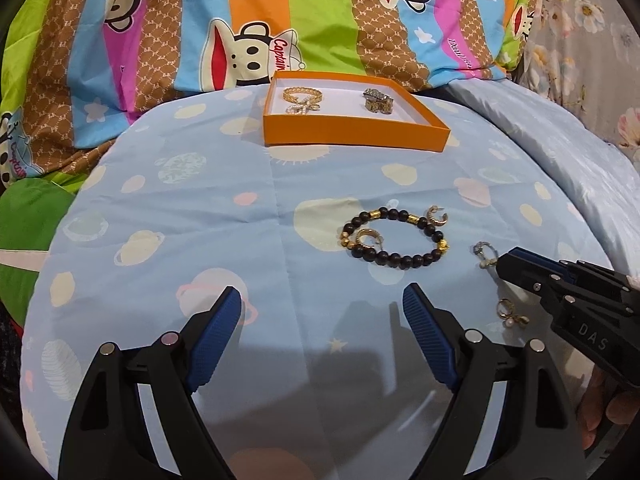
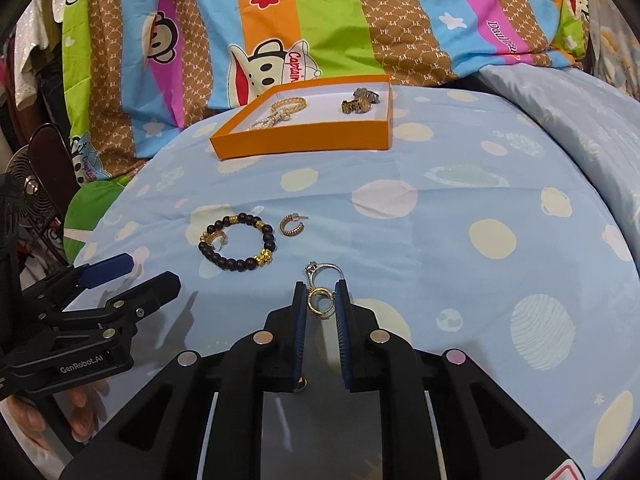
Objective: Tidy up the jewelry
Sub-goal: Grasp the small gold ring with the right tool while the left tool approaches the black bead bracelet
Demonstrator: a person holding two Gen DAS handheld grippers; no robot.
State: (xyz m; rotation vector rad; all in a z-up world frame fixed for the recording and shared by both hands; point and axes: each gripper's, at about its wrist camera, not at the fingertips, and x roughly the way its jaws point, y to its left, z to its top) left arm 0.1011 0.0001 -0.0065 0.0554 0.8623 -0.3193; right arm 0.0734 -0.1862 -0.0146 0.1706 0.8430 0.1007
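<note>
Low over the bedsheet (image 2: 440, 240), right tongs (image 2: 321, 300) narrowly apart around gold earring (image 2: 320, 300); left tongs (image 1: 322, 312) wide apart.

Your bed (image 2: 460, 208) wears a pale blue sheet printed with planets and cream dots. Straight ahead of your left fingers (image 1: 224, 316), at the far side, an orange tray (image 1: 352, 134) sits on the sheet against a striped monkey-print pillow (image 1: 320, 12). Just beyond your right fingers (image 2: 301, 304), to their left, lies a dark beaded bracelet (image 2: 240, 240), with a gold hoop earring (image 2: 291, 225) just beside it. A small gold ring (image 2: 320, 300) lies between your right fingers, a silver ring (image 2: 324, 270) just past their tips.
</note>
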